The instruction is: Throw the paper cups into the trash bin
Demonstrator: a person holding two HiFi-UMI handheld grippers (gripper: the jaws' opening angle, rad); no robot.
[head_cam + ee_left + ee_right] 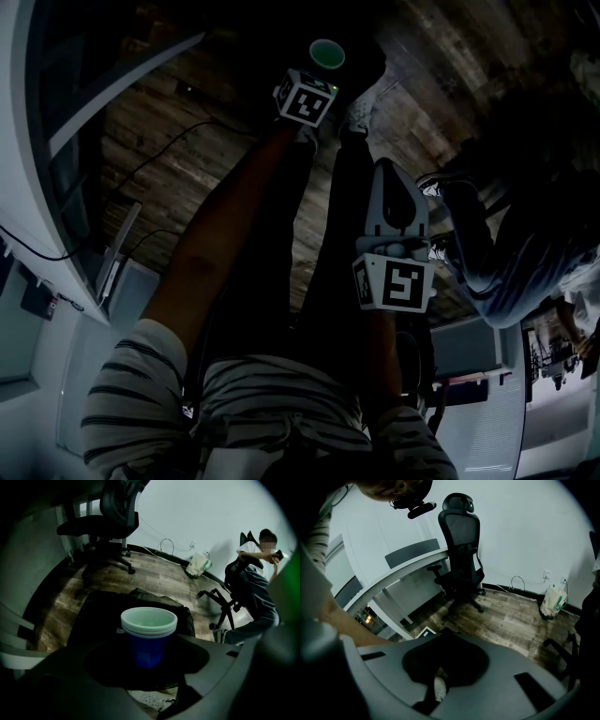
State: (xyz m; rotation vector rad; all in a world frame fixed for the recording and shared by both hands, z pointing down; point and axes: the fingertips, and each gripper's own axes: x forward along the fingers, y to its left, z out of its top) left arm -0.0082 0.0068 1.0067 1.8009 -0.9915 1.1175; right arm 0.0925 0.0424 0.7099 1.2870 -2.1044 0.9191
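The paper cups [149, 637] are a nested stack. The bodies are deep blue, the insides pale, and several pale rolled rims sit one just above another at the top. The stack stands upright, its open mouth facing up. The left gripper [321, 73] holds it, with a jaw pressed to either side of the blue wall, low on the stack. In the head view only the round pale mouth of the stack shows, just beyond the gripper's marker cube [305, 97], at the end of the person's outstretched bare forearm.

Directly behind and below the cups lies a wide black shape, which looks like the bag-lined trash bin [101, 611], though the dim light leaves its rim unclear. The cups are above its near edge and not inside it.

The right gripper [392, 178] hangs lower and closer to the person's body, well apart from the cups. Its jaws are drawn together with nothing between them, and its own view shows only a white shoe [439, 688] beyond them.

The wood-plank floor [154, 576] runs all around. A black office chair [110, 517] stands behind the bin, a white bag [198, 565] leans at the wall, and a seated person [255, 588] is off to the right.
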